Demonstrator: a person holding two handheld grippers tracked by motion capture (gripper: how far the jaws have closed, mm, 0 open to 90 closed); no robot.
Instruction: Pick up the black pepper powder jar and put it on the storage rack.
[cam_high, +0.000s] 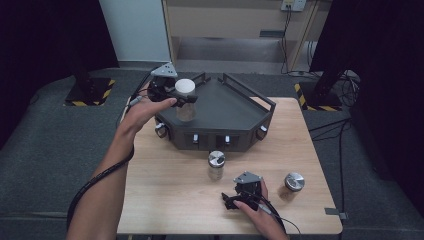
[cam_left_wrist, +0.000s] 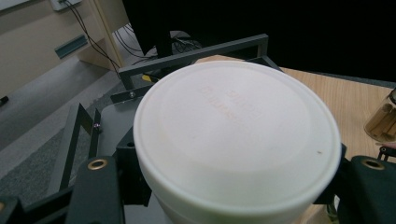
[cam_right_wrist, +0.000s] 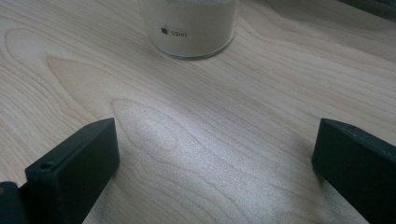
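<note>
My left gripper (cam_high: 181, 99) is shut on a clear jar with a white lid (cam_high: 185, 86), holding it just under the lid over the left part of the dark tray (cam_high: 227, 107). Seen from the left gripper, the white lid (cam_left_wrist: 238, 135) sits between the two black jaws. Near the table's front, my right gripper (cam_high: 239, 197) rests low over the wood, open, nothing between its jaws. A clear jar with a metal lid (cam_high: 216, 164) stands just beyond it; its base marked 50ml (cam_right_wrist: 191, 28) shows in the right gripper view.
A second metal-lidded jar (cam_high: 294, 183) stands at the right of the wooden table (cam_high: 165, 195). The tray has raised rails (cam_high: 250, 92) along its back edges. Cables trail from both grippers. Grey floor surrounds the table.
</note>
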